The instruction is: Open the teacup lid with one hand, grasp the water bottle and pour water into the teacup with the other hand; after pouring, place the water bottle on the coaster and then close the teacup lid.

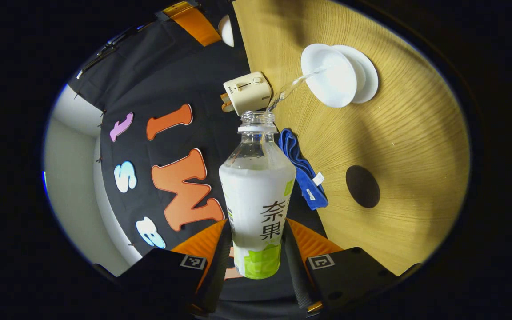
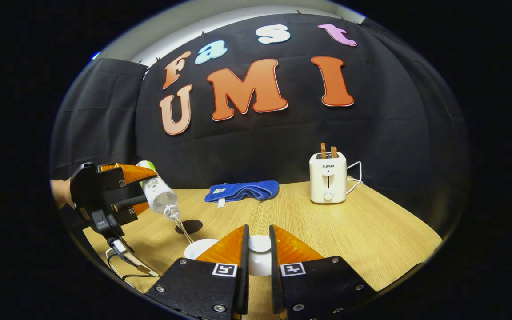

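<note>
Clear plastic water bottle, clamped in left tongs, tilted to stream into white teacup; right tongs pinch white lid clear.

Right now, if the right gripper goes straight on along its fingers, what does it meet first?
The right gripper, shut on the lid, points across bare table. First in line is probably the towel at the far edge; if it passes over that, the wall. Depth is unclear.
</note>
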